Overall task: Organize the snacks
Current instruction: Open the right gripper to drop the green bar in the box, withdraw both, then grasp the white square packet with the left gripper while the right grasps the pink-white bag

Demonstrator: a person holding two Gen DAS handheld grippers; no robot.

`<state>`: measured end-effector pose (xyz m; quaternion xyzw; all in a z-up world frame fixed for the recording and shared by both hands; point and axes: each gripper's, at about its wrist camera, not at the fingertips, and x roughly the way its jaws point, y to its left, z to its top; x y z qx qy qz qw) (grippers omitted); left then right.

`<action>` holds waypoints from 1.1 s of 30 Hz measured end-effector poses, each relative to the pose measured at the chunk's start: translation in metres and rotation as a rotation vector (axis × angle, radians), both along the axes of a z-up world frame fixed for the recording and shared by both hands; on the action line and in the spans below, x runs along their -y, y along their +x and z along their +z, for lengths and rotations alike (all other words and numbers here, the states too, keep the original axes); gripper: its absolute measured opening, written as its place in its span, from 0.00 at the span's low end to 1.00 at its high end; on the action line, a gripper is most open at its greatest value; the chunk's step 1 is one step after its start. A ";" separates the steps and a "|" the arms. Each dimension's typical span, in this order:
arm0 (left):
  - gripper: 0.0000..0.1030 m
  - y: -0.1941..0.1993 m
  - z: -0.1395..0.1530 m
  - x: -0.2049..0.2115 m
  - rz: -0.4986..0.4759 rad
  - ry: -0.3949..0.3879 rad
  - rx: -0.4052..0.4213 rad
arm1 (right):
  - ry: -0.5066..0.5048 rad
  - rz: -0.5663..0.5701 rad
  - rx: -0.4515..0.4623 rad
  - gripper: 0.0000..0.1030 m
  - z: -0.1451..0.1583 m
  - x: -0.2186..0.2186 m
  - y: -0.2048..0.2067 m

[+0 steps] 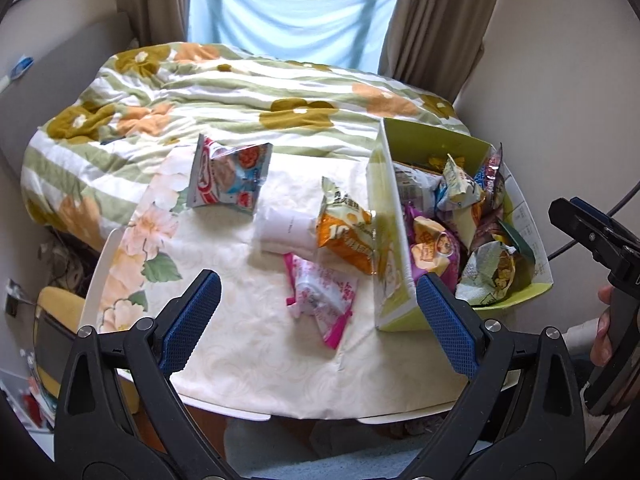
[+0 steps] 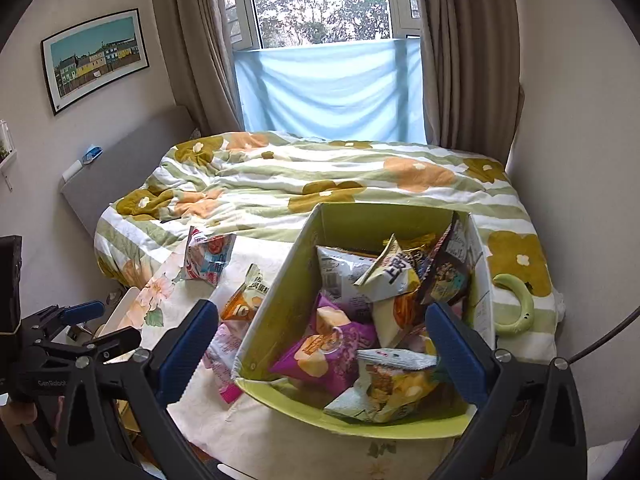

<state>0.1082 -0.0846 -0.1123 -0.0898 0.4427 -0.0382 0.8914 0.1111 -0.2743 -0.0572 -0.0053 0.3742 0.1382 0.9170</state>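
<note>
A green cardboard box stands at the table's right, holding several snack packets, among them a purple one. On the table lie a pink packet, an orange packet, a white packet and a blue-red packet. My left gripper is open and empty, hovering above the pink packet. My right gripper is open and empty above the box. The right gripper also shows at the edge of the left wrist view.
The table has a pale floral cloth and stands against a bed with a green-striped flowered quilt. A yellow chair is at the left. A green curved object lies on the bed by the box.
</note>
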 end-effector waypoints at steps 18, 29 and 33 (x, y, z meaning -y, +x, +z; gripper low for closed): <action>0.95 0.091 -0.040 -0.093 -0.386 0.061 -0.063 | 0.013 -0.188 -0.170 1.00 -0.072 -0.133 -0.007; 0.95 0.159 -0.101 -0.050 -0.856 0.203 -0.125 | 0.027 -0.437 -0.309 1.00 -0.142 -0.158 -0.002; 0.95 0.171 -0.129 -0.022 -1.020 0.302 -0.125 | 0.000 -0.474 -0.353 1.00 -0.168 -0.160 0.007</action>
